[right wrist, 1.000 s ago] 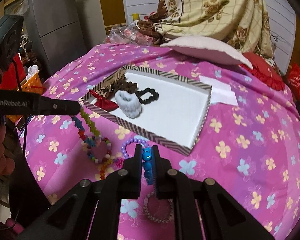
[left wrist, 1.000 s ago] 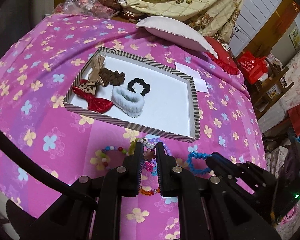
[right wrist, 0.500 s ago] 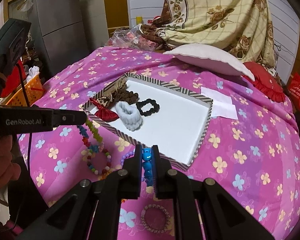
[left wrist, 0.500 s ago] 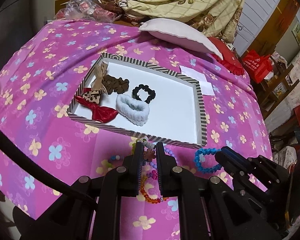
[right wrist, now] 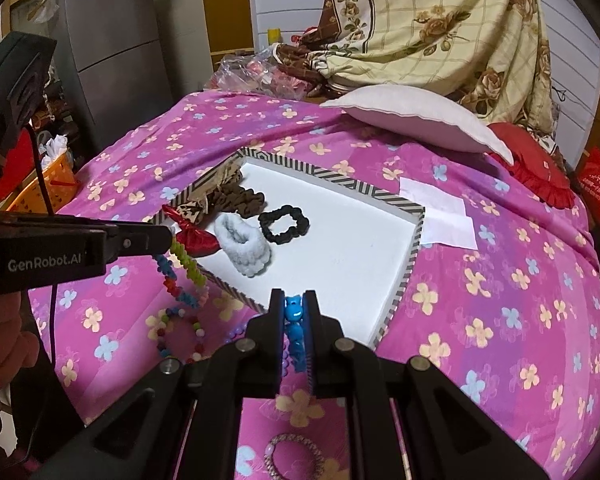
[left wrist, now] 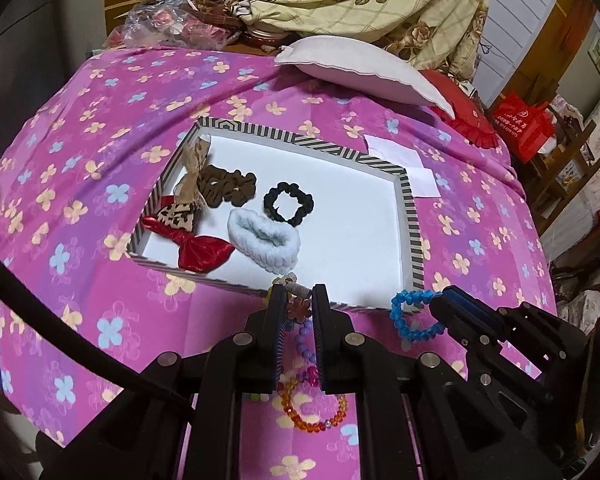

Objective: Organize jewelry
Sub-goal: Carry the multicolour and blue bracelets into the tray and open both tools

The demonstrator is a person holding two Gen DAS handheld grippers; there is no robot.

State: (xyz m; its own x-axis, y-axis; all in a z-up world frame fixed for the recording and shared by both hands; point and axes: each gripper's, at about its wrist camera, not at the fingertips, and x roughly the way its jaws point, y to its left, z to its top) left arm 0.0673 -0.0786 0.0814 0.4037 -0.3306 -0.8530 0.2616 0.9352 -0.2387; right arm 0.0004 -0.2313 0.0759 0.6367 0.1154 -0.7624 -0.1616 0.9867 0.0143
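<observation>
- A cluttered room; a pink flowered cloth (left wrist: 100,152) covers the surface, with a striped-rim tray (left wrist: 414,240) in the middle of it.
- At the tray's left end lie hair bows, a brown scrunchie (left wrist: 228,188), a black scrunchie (left wrist: 288,204) and a pale fluffy scrunchie (left wrist: 264,236).
- The right gripper (right wrist: 293,316) is clamped on a blue bead bracelet (right wrist: 294,320), held over the tray's near rim.
- The left gripper (left wrist: 298,306) pinches a multicoloured bead strand (right wrist: 180,264), which dangles just outside the tray's near edge.
- An orange bead bracelet (left wrist: 312,412) lies on the cloth in front of the tray.
- Risk, as I judge it: the dangling strand could catch the rim or drag across the cloth, landing half outside.
- The blue bracelet may snag on the pads when released, since beads sit deep between them.
</observation>
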